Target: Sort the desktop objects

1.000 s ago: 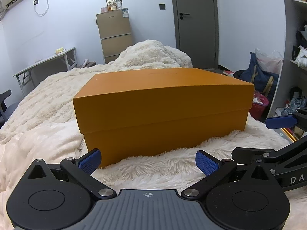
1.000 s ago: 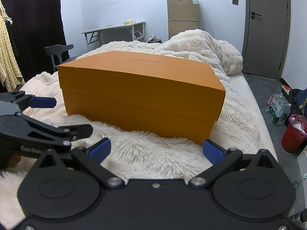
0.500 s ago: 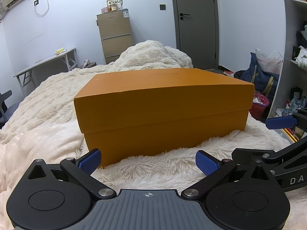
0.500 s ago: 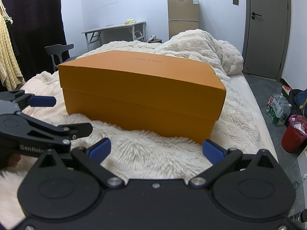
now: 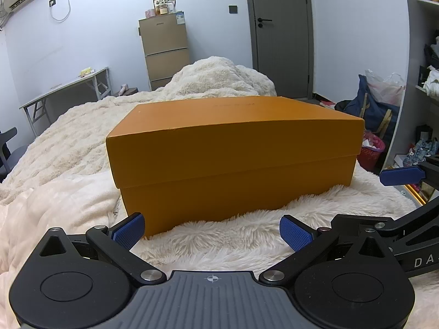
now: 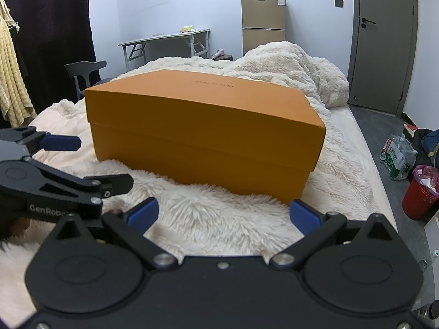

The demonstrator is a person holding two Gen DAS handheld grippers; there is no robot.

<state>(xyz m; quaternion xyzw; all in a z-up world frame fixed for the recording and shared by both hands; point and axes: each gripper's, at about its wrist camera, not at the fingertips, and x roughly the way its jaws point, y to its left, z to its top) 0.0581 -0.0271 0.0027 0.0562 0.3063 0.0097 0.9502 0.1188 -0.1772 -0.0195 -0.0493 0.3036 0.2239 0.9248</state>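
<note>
A large orange box [image 5: 233, 153] with its lid on sits on a fluffy cream blanket [image 5: 225, 235] on a bed. It also shows in the right wrist view [image 6: 203, 134]. My left gripper [image 5: 212, 231] is open and empty, just short of the box's near left corner. My right gripper [image 6: 223, 215] is open and empty, just short of the box's near right corner. Each gripper shows at the edge of the other's view: the right one [image 5: 397, 192] and the left one [image 6: 68, 164].
A bunched duvet [image 5: 219, 79] lies behind the box. A red bin [image 6: 421, 192] and bags stand on the floor right of the bed. A folding table [image 6: 164, 41], a chair [image 6: 85, 71], a brown cabinet [image 5: 164, 49] and a grey door [image 5: 279, 33] line the walls.
Both grippers have crept slightly toward the box; the box looks a little closer in the right wrist view. Jaws stay open.
</note>
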